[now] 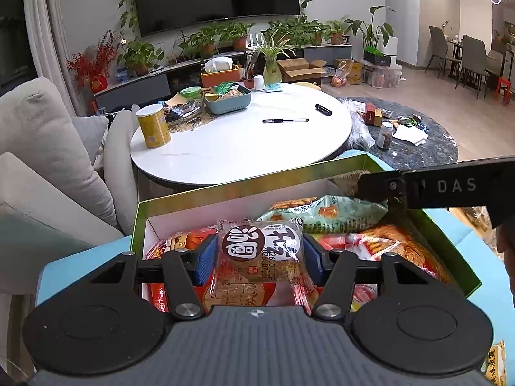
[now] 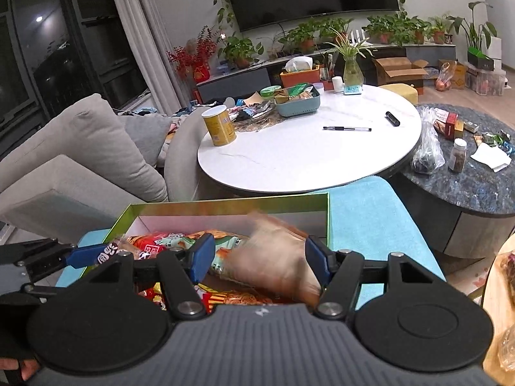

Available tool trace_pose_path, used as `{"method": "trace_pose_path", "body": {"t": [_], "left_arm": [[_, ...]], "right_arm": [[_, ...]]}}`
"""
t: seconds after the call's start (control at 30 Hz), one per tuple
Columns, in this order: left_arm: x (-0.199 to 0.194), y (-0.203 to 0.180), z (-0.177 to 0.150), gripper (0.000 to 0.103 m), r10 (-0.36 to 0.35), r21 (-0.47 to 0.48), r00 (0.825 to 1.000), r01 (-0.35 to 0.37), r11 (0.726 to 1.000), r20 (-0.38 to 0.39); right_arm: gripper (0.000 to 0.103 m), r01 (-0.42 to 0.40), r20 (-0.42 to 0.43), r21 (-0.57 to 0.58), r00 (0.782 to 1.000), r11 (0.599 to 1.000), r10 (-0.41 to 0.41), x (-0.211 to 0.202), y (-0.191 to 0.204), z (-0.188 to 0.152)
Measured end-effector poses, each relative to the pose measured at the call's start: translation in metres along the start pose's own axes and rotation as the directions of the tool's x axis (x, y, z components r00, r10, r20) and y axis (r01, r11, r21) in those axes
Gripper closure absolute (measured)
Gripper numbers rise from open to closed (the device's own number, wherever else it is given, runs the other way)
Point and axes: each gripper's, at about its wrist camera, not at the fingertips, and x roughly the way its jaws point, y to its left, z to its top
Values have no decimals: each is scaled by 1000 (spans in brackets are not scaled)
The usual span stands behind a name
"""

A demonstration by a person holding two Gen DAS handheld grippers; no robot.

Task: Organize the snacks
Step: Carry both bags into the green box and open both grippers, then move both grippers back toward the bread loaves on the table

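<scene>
A green-rimmed box [image 1: 225,186] with a white inside sits on a light blue seat and holds several snack packs. My left gripper [image 1: 257,257] is shut on a clear-wrapped brown pastry pack [image 1: 260,251] over the box. In the right wrist view the same box [image 2: 225,204] lies below my right gripper [image 2: 259,262], whose jaws stand wide. A blurred tan snack bag [image 2: 276,257] is between them, touching only the right pad, and seems to be dropping into the box. The left gripper also shows at the left edge [image 2: 83,255]. The right gripper's arm [image 1: 434,188] crosses the left view.
A round white table [image 1: 241,148] stands beyond the box with a yellow can [image 1: 153,125], a teal basket [image 1: 228,98], a pen and a small black thing. A dark round table [image 2: 466,186] with jars and bags is to the right. A grey sofa [image 1: 48,160] is to the left.
</scene>
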Motion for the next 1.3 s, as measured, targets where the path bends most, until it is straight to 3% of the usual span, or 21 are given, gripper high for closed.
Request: {"method": "trace_pose_path", "body": {"t": [0.47, 0.63, 0.93, 1.0, 1.3], "left_arm": [[6, -2, 0, 50, 6, 0, 1000, -6, 1000, -15], [6, -1, 3, 45, 15, -9, 1000, -15, 1000, -13], [-21, -3, 2, 37, 52, 5, 998, -52, 999, 41], [-28, -5, 1, 35, 57, 7, 997, -58, 998, 44], [-62, -10, -17, 31, 78, -19, 996, -77, 997, 41]], "right_arm": [[50, -21, 40, 11, 999, 1000, 20, -17, 1, -1], [50, -35, 43, 8, 998, 999, 35, -18, 3, -3], [49, -52, 49, 5, 997, 999, 51, -30, 9, -6], [43, -51, 51, 10, 997, 999, 51, -36, 11, -8], [41, -66, 68, -12, 995, 998, 66, -71, 24, -15]]}}
